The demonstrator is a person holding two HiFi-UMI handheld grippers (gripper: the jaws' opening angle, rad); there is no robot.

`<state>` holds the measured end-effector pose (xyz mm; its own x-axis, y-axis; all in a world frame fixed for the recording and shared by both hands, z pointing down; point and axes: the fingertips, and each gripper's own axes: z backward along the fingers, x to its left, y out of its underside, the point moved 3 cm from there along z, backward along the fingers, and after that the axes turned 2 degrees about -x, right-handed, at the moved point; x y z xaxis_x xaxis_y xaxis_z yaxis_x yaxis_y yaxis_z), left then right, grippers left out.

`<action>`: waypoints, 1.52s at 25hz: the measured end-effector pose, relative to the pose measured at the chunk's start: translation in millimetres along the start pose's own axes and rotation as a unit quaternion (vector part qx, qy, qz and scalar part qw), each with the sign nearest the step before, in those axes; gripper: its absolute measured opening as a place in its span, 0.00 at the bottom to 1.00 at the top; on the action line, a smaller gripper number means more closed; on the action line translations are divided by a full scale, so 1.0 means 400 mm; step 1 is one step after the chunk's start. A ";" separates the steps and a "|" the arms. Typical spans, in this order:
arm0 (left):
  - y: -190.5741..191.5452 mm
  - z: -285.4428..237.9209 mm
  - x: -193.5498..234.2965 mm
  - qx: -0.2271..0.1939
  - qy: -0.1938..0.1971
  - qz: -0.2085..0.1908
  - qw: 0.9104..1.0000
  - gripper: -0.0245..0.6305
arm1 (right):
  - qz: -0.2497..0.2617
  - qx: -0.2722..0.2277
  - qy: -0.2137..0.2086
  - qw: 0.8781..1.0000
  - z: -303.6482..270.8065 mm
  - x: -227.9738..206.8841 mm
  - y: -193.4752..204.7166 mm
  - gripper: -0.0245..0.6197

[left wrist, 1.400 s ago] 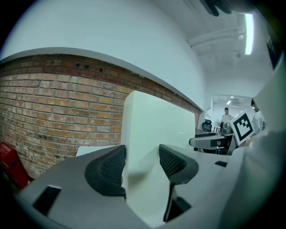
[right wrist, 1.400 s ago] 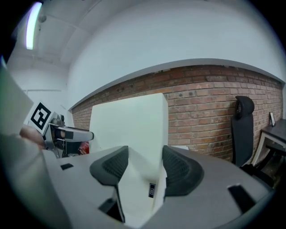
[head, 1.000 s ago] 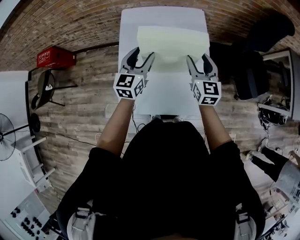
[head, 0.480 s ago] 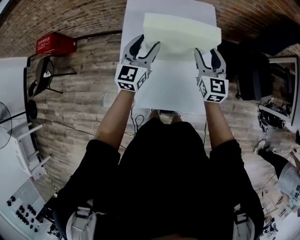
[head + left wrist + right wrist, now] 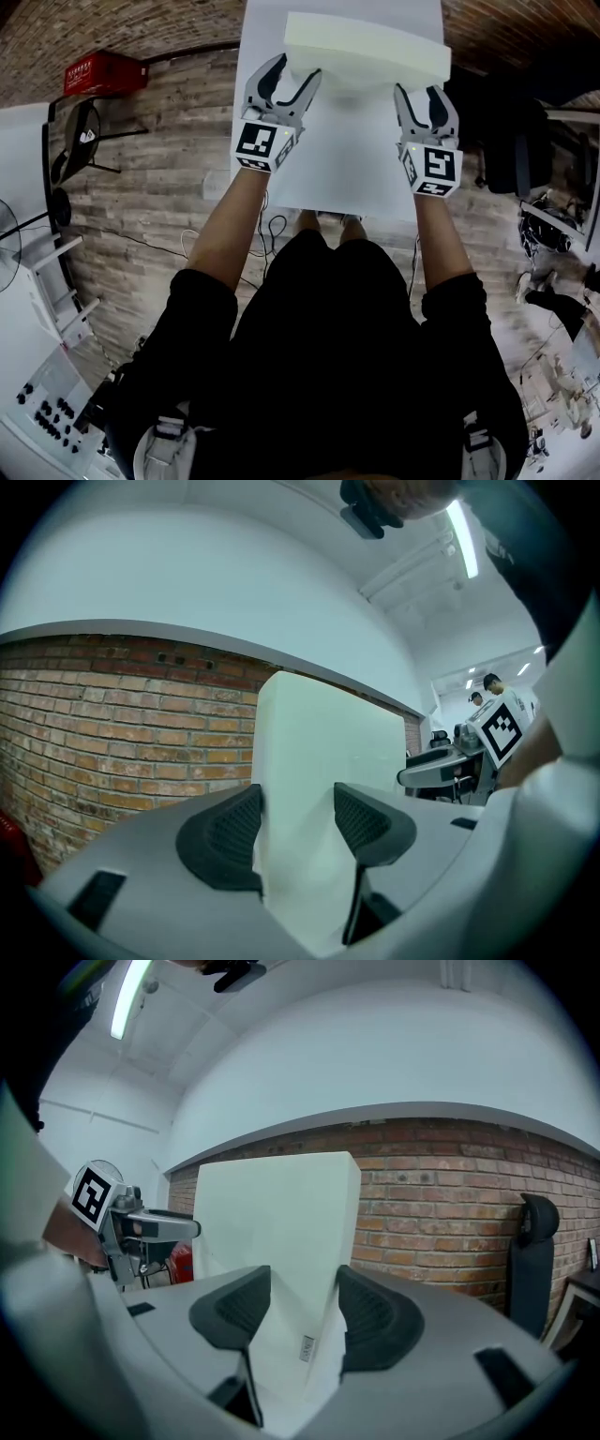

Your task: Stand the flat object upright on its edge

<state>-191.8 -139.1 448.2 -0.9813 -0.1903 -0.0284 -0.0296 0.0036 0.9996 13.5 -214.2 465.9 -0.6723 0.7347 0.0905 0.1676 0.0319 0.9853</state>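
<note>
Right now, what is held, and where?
The foam slab, by its near edge: left hand-held gripper at one end, right hand-held gripper, jaws closing, at the other.

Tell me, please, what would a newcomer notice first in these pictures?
A thick pale foam slab at the far end of the white table draws the eye first. The left gripper and the right gripper each clamp its near edge, the right one's jaws closing on it. A brick wall stands behind.

A brick wall (image 5: 112, 733) stands behind the white table (image 5: 328, 178). The floor (image 5: 159, 187) is of pale wood planks. A long ceiling lamp (image 5: 464, 536) is lit, and a black chair (image 5: 530, 1241) stands by the wall.
</note>
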 end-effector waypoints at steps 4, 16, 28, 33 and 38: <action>0.038 -0.007 -0.002 -0.003 0.001 0.003 1.000 0.41 | 0.001 0.008 0.004 1.000 -0.005 -0.003 0.026 0.40; 0.141 0.027 -0.010 0.015 0.009 0.017 1.000 0.41 | -0.005 0.032 0.001 0.999 0.023 0.037 0.098 0.38; 0.149 0.047 -0.020 0.035 0.020 0.009 0.999 0.41 | 0.005 0.035 -0.010 0.999 0.040 0.046 0.107 0.39; 0.149 0.046 -0.011 0.042 0.019 0.016 0.999 0.41 | -0.006 0.042 -0.023 0.999 0.031 0.047 0.106 0.40; 0.156 0.040 -0.003 0.056 0.019 0.016 0.998 0.41 | -0.018 0.048 -0.033 0.998 0.023 0.046 0.109 0.41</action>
<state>-195.3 -123.1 510.7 -0.9743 -0.2250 0.0055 -0.0220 0.1197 0.9926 15.2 -193.2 509.3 -0.6315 0.7742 0.0422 0.2149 0.1225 0.9689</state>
